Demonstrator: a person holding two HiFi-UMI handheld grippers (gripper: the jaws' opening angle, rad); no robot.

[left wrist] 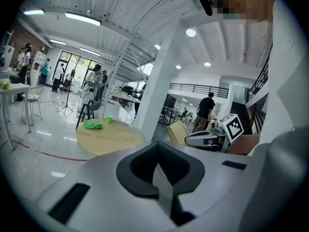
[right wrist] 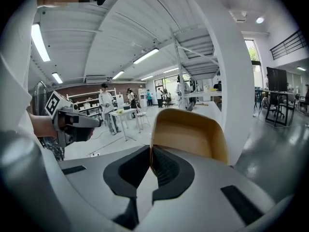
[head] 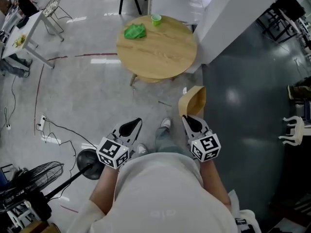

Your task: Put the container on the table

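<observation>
A tan, open-topped container [head: 193, 101] hangs in the air over the floor, short of the round wooden table [head: 156, 50]. My right gripper [head: 190, 120] is shut on its rim; in the right gripper view the container [right wrist: 190, 134] stands up from the closed jaws [right wrist: 151, 163]. My left gripper [head: 132, 126] is held beside it, shut with nothing in it; its jaws [left wrist: 157, 164] meet in the left gripper view, which also shows the table [left wrist: 109, 137] and the container [left wrist: 176, 132] ahead.
On the table lie a green cloth [head: 134, 31] and a small green cup [head: 156, 19]. A white pillar [head: 233, 18] stands right of the table. A floor fan [head: 34, 178], a lamp base [head: 87, 163] and cables lie at the left. People stand far off.
</observation>
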